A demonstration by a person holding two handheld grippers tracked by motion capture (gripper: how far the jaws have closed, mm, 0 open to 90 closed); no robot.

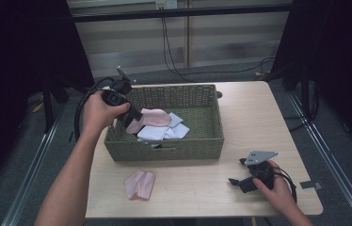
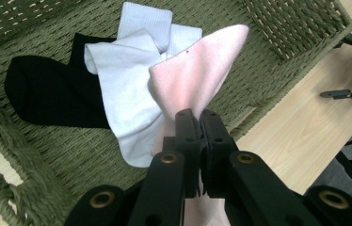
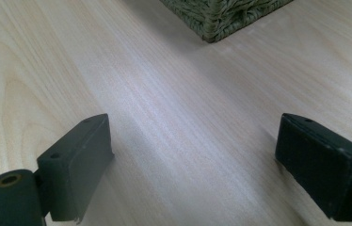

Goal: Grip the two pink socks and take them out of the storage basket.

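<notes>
Left tool (image 2: 196,123) clamped on pink sock (image 2: 197,75) above basket (image 1: 214,141); right tool (image 3: 193,165) gaping, desk (image 3: 164,94) 4 o'clock.

The wooden table (image 1: 259,122) bears a wicker basket (image 1: 164,146) and pink sock (image 1: 140,184).

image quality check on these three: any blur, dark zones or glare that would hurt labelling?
High view: dim, both sides near black, basket and pink sock readable. Left gripper view: evenly lit, sharp on the sock, black sock loses detail. Right gripper view: soft glare on the table, jaws slightly soft.
</notes>
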